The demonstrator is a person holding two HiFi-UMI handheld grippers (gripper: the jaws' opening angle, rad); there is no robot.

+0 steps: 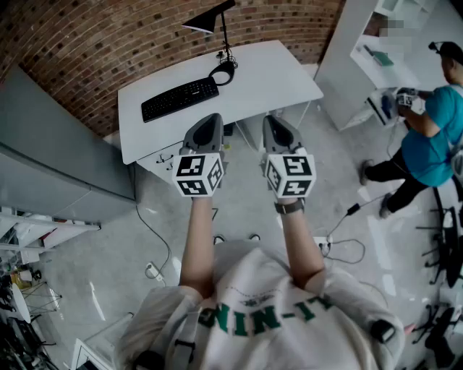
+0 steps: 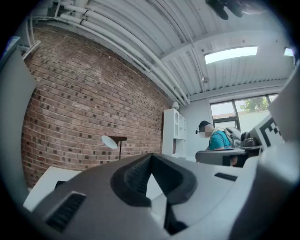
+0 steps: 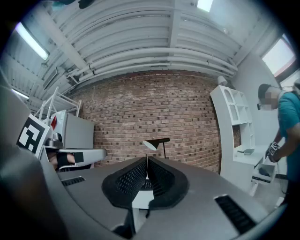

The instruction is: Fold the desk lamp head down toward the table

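Behind everything we face a red-brown brick wall (image 1: 108,43), and under us lies a pale grey concrete floor (image 1: 246,209). On our left a tall grey metal cabinet (image 1: 58,144) runs along the floor, and on our right a white open shelf unit (image 1: 362,43) stands against the wall. Between them sits the white rectangular desk (image 1: 268,72), its far edge near the bricks. A person in a teal shirt (image 1: 430,137) bends over near the shelf unit, well apart from the desk. We hold both tools level and side by side before the desk's near edge. Our grey left gripper (image 1: 211,119) is clenched, its dark ribbed pads meeting at the tip with nothing between them, as its own view (image 2: 151,157) shows. Our grey right gripper (image 1: 271,121) is likewise closed and empty, the pads pressed together in its own view (image 3: 146,159). A flat black keyboard (image 1: 179,98) lies on the left half of the desk. Just right of it, at the far edge, stands the slim black desk lamp (image 1: 205,22): its round base rests on the desktop, its thin pole is upright, and its cone-shaped head sits raised at the top, reaching left. Both grippers are well apart from it; both gripper views show it against the bricks (image 2: 115,140) (image 3: 157,142).
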